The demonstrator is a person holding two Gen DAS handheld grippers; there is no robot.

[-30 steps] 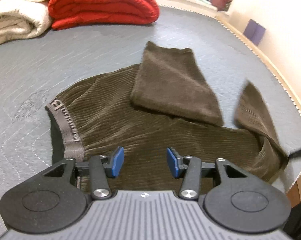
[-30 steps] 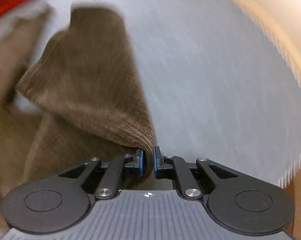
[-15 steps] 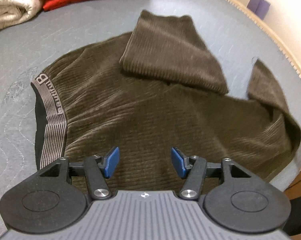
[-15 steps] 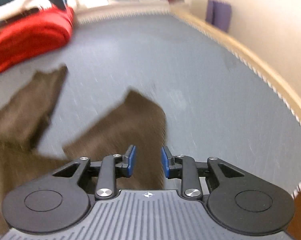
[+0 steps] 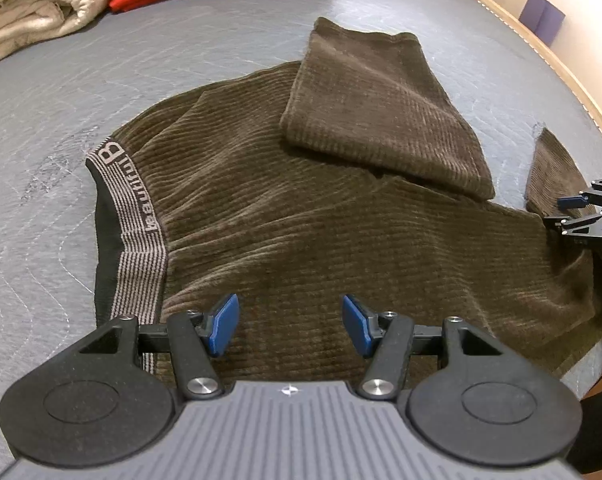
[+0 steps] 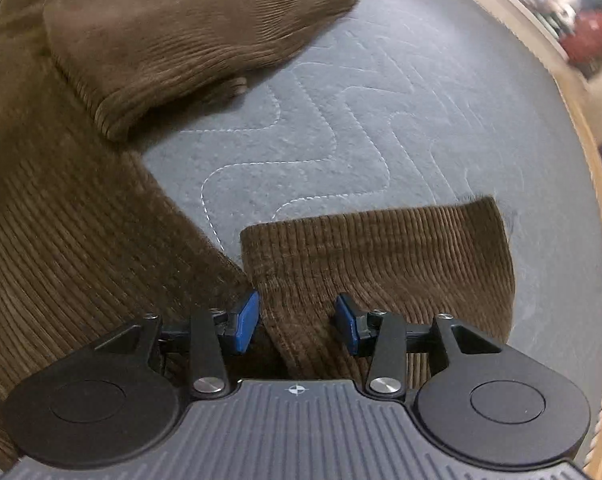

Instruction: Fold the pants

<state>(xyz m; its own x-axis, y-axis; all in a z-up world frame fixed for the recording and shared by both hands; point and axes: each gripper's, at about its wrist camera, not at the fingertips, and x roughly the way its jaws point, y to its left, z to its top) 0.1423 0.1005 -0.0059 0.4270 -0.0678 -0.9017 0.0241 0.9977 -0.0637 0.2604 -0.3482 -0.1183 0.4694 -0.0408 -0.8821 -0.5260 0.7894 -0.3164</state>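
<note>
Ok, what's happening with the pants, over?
Left claw open over pants. Right claw just opened, leg lying loose between pads. Nothing blocking.

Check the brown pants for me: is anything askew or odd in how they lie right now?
Yes. The brown pants lie uneven: one leg end is folded back across the body at a slant, while the other leg end lies apart on the grey quilted surface, its cuff skewed. No damage is visible.
</note>
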